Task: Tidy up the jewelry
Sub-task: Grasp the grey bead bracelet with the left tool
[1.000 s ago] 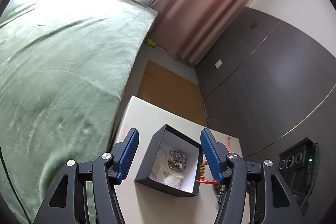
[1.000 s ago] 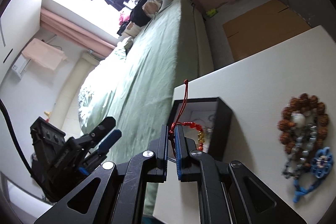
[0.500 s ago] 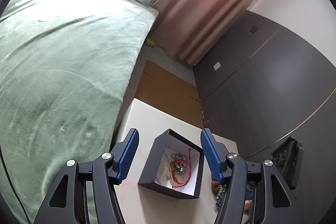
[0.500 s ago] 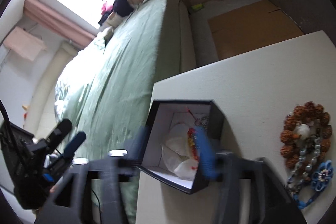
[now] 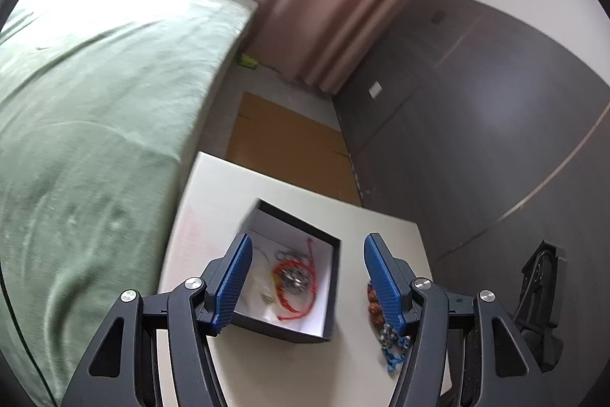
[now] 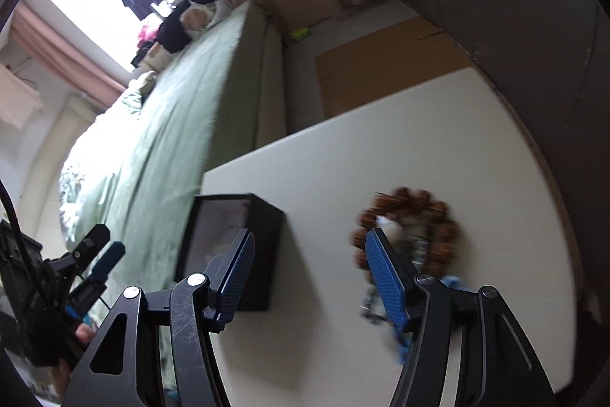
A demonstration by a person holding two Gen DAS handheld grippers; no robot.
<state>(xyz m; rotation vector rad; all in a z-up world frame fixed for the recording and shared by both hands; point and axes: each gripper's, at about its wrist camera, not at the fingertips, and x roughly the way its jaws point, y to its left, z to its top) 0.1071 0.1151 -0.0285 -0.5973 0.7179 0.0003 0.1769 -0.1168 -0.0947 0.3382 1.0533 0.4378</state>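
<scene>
Free room and obstacles on the counter

The open black box is set near the counter's bed-side edge, its raised walls blocking any low sideways pass; its top is left uncovered. A band of bare counter is seen between the box and the heap of beads. The far part of the counter is shown bare. The bed is pressed close along one side, and a dark wall of panels is found along the other.
</scene>
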